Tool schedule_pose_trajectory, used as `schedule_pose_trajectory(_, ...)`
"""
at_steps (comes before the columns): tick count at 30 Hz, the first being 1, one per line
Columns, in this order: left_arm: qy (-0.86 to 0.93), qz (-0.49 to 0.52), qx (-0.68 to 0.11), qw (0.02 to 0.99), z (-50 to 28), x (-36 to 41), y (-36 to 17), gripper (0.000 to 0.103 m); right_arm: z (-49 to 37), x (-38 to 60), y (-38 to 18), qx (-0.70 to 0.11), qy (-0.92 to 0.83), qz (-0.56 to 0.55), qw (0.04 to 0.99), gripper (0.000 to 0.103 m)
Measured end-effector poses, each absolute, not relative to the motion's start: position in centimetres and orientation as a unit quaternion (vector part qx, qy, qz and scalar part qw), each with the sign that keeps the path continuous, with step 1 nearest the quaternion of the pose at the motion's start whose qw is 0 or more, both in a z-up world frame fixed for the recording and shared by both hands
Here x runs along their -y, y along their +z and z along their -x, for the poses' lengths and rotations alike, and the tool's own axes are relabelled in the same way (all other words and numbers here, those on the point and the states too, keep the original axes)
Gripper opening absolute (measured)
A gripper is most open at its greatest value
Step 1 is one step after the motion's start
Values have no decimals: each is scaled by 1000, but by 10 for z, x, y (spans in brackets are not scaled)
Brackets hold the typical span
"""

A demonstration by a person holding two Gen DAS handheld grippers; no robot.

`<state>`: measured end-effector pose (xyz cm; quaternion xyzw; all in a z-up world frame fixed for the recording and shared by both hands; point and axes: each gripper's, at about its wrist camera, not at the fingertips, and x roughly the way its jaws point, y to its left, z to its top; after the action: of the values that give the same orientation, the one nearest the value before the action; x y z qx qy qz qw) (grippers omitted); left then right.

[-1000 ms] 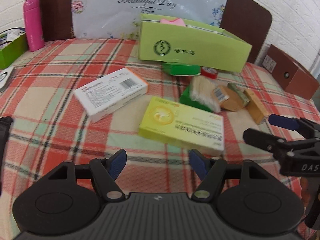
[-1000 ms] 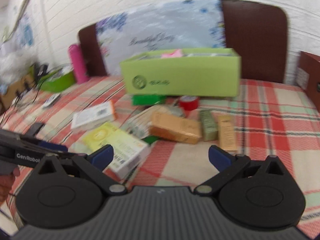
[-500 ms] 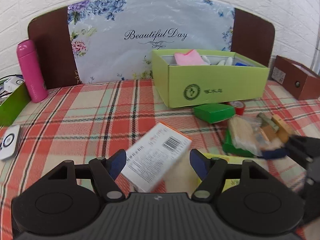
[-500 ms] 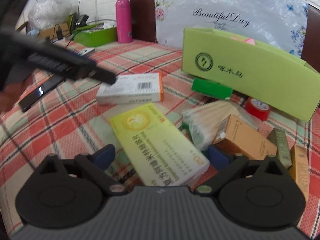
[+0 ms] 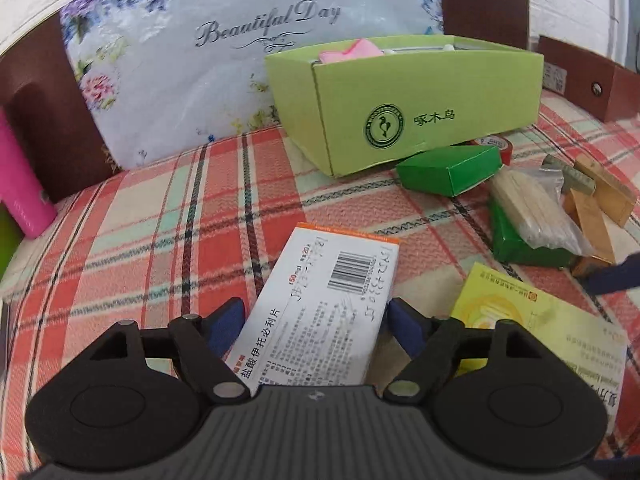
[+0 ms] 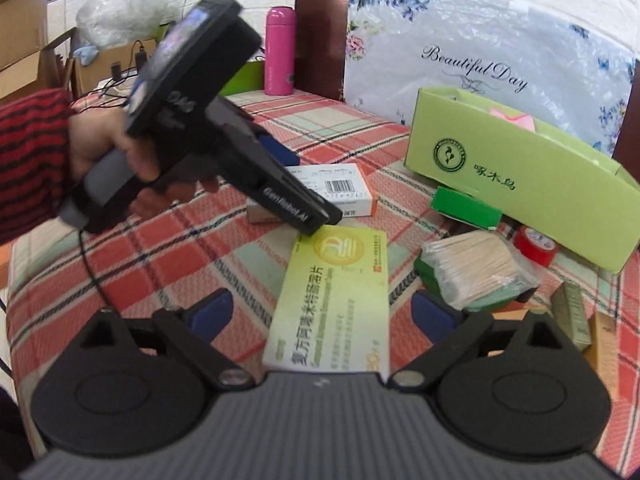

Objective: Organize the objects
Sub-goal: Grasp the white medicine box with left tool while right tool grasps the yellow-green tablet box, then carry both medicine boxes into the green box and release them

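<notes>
Both tools now straddle boxes on the plaid tablecloth (image 5: 160,216).

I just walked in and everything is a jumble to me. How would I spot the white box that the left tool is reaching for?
Find the big light-green carton at the back of the checked tablecloth. In front of it, nearer the camera, a flat white box lies between the open fingers of the left gripper. Unlike the yellow-green box beside it, it is white, with a barcode and an orange edge.
</notes>
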<state>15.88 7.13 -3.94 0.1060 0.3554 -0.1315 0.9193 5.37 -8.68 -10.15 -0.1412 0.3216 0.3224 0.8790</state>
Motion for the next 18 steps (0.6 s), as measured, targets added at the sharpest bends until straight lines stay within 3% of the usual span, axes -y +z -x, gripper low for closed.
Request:
schedule_pose_trajectory(2, -120, -75, -364, 921, -155, -76, -41, 81, -60, 83, -109, -340, 311, 142, 876, 72)
schedule_pose_trajectory(3, -113, -59, -368, 921, -153, -78, -41, 81, -64, 84, -113, -349, 297, 138, 878, 66)
schedule_pose_trajectory(8, -84, -48, -394, 914, -128, -55, -37, 73, -58, 124, -114, -370, 262, 94, 886, 66)
schedule_pose_trajectory(16, -137, -49, -379, 914, -67, 2, -39, 74, -19, 178, -106, -399, 262, 34, 878, 67)
schedule_pose_trajectory(18, -128, -46, -379, 915, -69, 3, -40, 75, -17, 180, -105, -394, 261, 31, 881, 72)
